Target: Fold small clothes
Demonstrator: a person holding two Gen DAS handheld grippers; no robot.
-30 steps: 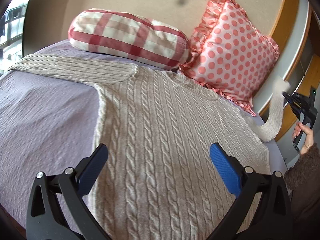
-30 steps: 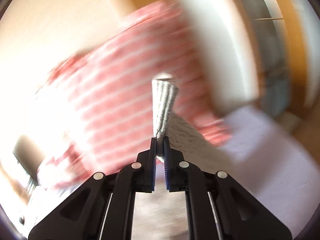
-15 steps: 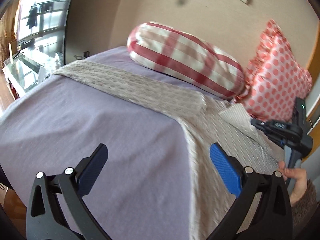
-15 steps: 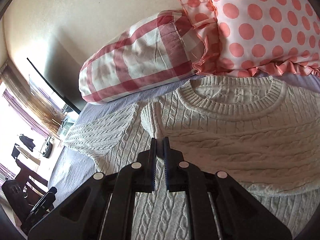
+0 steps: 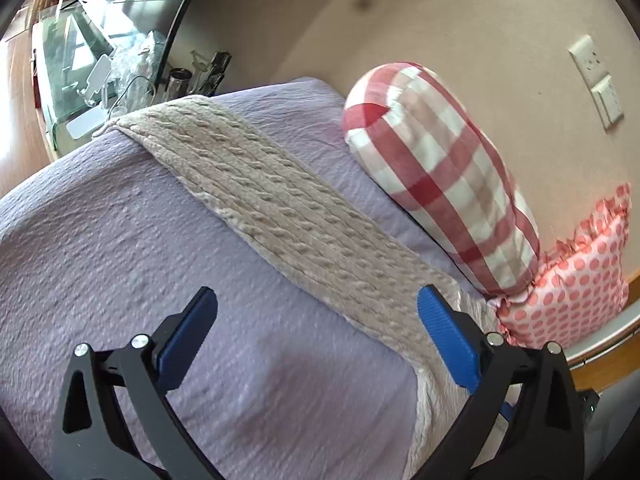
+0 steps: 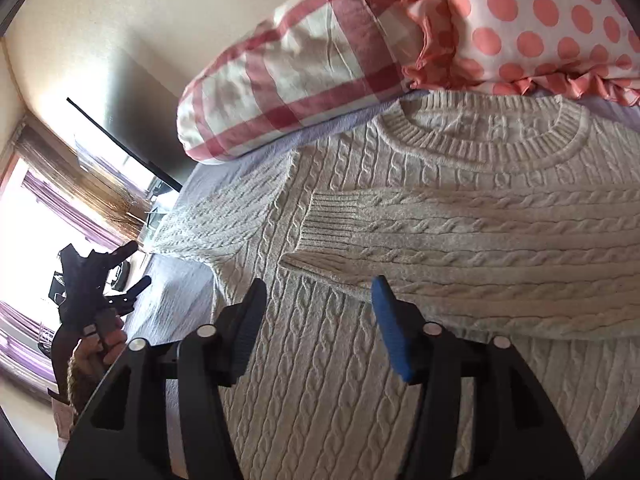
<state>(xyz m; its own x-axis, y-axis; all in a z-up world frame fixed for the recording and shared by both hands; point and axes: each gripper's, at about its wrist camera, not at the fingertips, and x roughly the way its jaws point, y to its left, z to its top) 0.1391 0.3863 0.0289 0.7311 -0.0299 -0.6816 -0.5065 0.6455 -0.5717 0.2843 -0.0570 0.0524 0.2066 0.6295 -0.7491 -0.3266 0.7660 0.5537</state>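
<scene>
A cream cable-knit sweater [image 6: 420, 160] lies flat on the lilac bedspread, collar toward the pillows. Its right sleeve [image 6: 480, 232] is folded across the chest, cuff pointing left. Its left sleeve [image 5: 280, 208] stretches straight out over the bedspread toward the bed's far corner. My right gripper [image 6: 320, 312] is open and empty, just below the folded sleeve's cuff. My left gripper [image 5: 316, 320] is open and empty, low over the bedspread beside the outstretched sleeve. It also shows in the right wrist view [image 6: 96, 280], held by a hand at the left.
A red-and-white checked pillow [image 5: 440, 184] and a pink polka-dot pillow [image 5: 572, 296] lean against the wall at the head of the bed. The lilac bedspread [image 5: 100, 260] fills the foreground. A glass desk with clutter [image 5: 100, 52] stands beyond the bed's far corner.
My right gripper laid the right sleeve across the sweater's chest, opened and let it go. My left gripper swung left, from over the sweater's body to beside the outstretched left sleeve.
</scene>
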